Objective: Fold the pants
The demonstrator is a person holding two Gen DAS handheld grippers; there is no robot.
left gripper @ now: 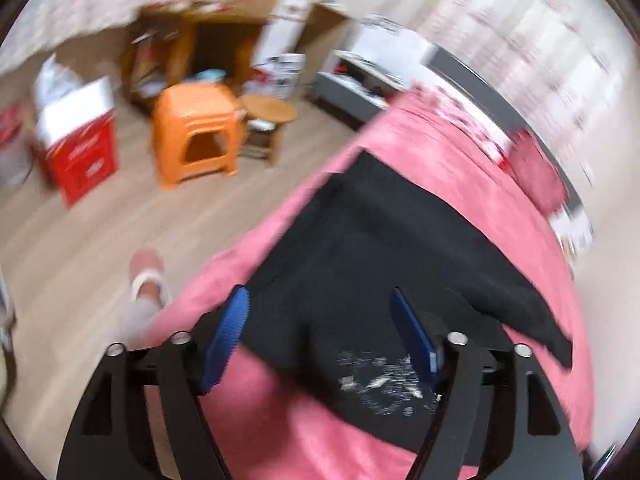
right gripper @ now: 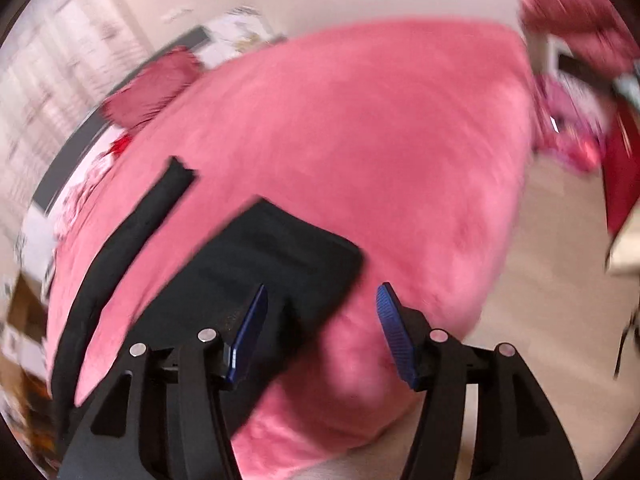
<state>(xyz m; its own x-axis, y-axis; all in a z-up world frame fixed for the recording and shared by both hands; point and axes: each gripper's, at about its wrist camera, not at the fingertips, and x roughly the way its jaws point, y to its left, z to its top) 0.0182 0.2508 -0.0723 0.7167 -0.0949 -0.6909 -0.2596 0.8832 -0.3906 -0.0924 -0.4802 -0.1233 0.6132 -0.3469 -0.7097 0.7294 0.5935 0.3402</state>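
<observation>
We see soft black pants [left gripper: 380, 248] spread flat on a fuzzy pink blanket [right gripper: 360, 128]. Our left gripper [left gripper: 320, 320] and right gripper [right gripper: 320, 312] hang above them; both sets of ribbed blue jaws stand wide apart, holding nothing.

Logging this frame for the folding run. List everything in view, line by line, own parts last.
pants: one, black, spread flat on the bed, pale print near the left tongs
blanket: one, pink, covers the bed
pillow: one, dark red, at the bed's far edge
plastic stool: one, orange, on the floor
wooden stool: one, round, beside the orange one
box: one, red and white, on the floor
desk: one, brown, cluttered, by the wall
slipper: one, pink, on the person's foot
left tongs: open, over the pants
right tongs: open, at the pants' edge
</observation>
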